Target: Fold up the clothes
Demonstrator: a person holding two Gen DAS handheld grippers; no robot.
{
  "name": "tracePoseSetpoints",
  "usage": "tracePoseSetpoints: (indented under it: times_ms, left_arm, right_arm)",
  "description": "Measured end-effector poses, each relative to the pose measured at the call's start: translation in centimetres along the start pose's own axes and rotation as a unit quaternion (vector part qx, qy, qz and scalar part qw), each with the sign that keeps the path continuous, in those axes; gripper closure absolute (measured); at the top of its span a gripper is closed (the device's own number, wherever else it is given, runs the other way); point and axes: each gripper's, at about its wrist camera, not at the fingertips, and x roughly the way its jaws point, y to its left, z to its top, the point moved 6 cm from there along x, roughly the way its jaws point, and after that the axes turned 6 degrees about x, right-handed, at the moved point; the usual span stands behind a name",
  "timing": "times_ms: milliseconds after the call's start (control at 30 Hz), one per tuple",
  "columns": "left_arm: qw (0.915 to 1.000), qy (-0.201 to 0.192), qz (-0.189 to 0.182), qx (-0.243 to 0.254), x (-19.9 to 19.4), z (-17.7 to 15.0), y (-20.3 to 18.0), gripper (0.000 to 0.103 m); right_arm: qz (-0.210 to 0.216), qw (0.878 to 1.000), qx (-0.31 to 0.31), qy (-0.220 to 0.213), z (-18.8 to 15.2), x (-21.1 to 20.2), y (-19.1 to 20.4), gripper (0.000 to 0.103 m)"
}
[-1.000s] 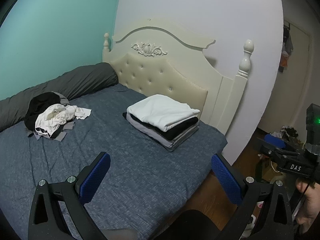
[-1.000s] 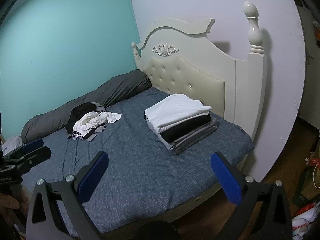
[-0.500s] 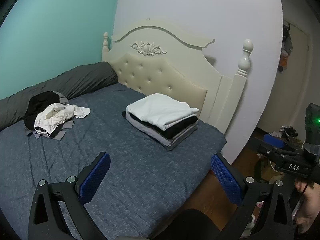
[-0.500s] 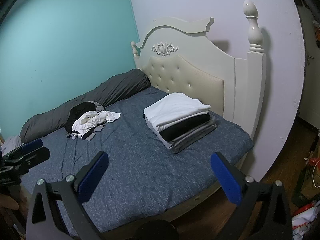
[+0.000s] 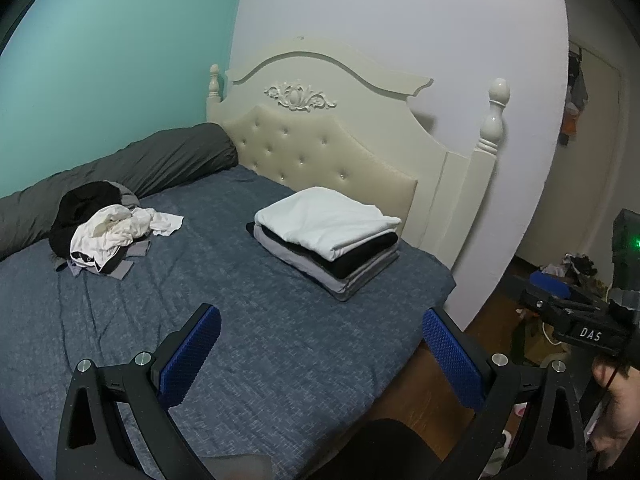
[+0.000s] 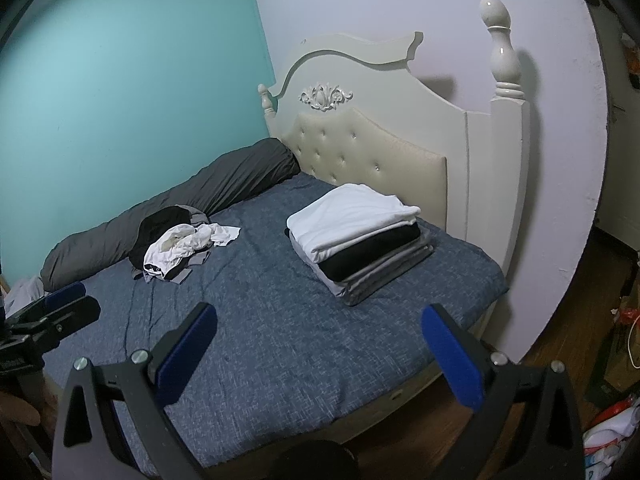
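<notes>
Both the left gripper and right gripper hold fingers wide, empty; the unfolded pile partly hides a black garment.

"DAS" in white letters stands on the right hand-held gripper.

Glossy headboard post, matt cloth bedsheet

Left gripper at the lower centre of its own view, jaws spread wide, holding nothing, right gripper likewise wide apart and empty, a hand at the lower right edge gripping the right gripper's handle
</notes>
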Motion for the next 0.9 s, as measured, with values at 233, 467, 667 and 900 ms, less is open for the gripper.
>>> tracePoseSetpoints:
  times_ms: [233,467,667,900]
  left_arm:
    - [1.0,0.0,0.004,-0.002,0.11,-0.15,0.22,0.0]
    - [1.0,-0.002,0.006,-0.001,0.01,-0.09,0.37,0.0]
    - [1.0,-0.002,0.008,-0.004,0.01,-0.11,0.61,0.0]
    - [0.9999,0.006,0.011,-0.009,0.25,-0.19,0.91,0.0]
  right_arm:
    - [0.0,1.0,-0.001,0.002,-0.11,0.1,0.11,0.0]
    - [-0.001,1.0,0.0,0.003,-0.25,0.13,0.03,0.0]
    - [-0.001,1.0,-0.001,0.003,-0.15,0.16,0.03,0.0]
    - [0.001,1.0,-0.004,0.004,-0.3,0.13,0.34,0.0]
